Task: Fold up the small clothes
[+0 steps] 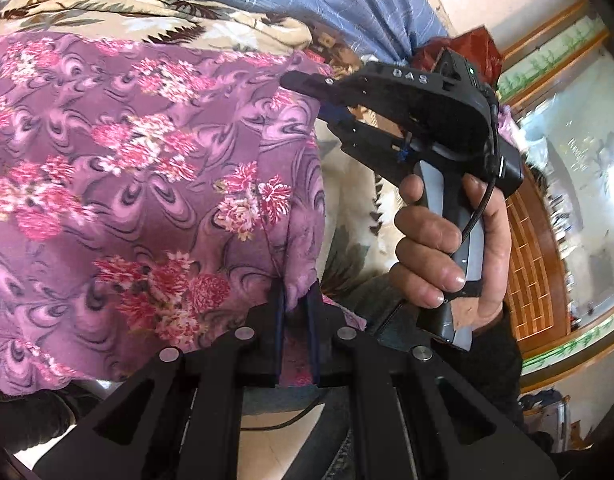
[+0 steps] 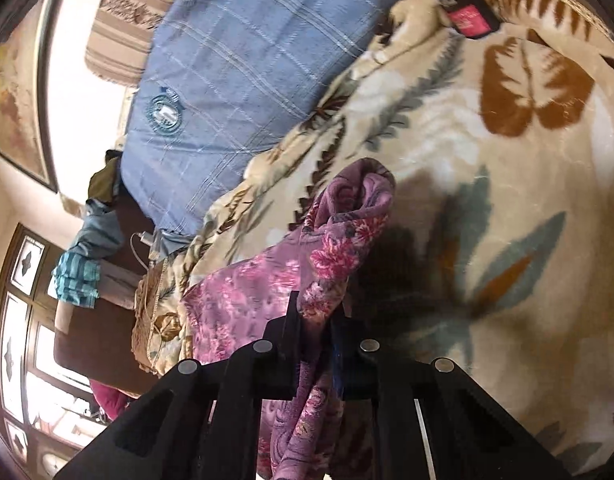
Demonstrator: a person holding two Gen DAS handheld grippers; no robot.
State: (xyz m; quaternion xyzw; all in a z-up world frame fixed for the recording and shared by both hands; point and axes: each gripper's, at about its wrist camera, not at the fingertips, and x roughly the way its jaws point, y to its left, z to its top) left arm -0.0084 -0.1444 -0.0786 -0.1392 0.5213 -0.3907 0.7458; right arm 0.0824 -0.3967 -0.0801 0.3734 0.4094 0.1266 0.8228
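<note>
A purple garment with pink flowers hangs spread out above the leaf-patterned blanket. My left gripper is shut on its lower edge. My right gripper shows in the left wrist view, held by a hand, its fingers pinching the garment's right edge. In the right wrist view the right gripper is shut on a bunched fold of the same garment, which drapes down between the fingers and out to the left.
The cream blanket with brown and teal leaves covers the bed. A blue checked quilt lies at its far side. A pink-labelled dark item sits on the blanket. Wooden window frames and a wooden door stand around.
</note>
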